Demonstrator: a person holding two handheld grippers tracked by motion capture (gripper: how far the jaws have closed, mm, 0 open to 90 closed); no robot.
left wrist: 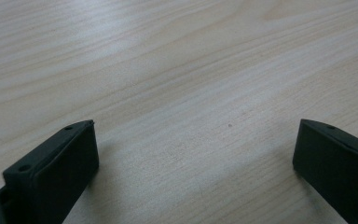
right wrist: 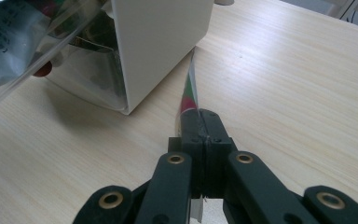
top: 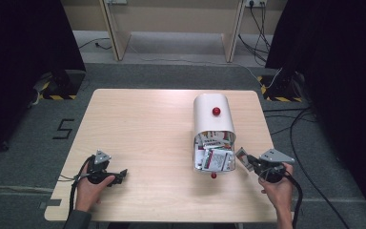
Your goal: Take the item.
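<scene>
Right gripper [right wrist: 200,122] clamped on a thin packet [right wrist: 189,91], just beside the white container [top: 213,121] of packets. Left gripper [left wrist: 196,154] spread wide over bare pale wooden table [top: 138,129]. Beyond: grey floor [top: 171,74], dark curtains [top: 24,38].

The box [top: 213,125] with its packets [top: 214,157] stands right of centre on the table [top: 138,129], the one obstacle. The left half lies bare and open to passage. The right gripper [top: 248,161], clamping a packet [right wrist: 189,91], sits just beside the box's wall with little room.
</scene>
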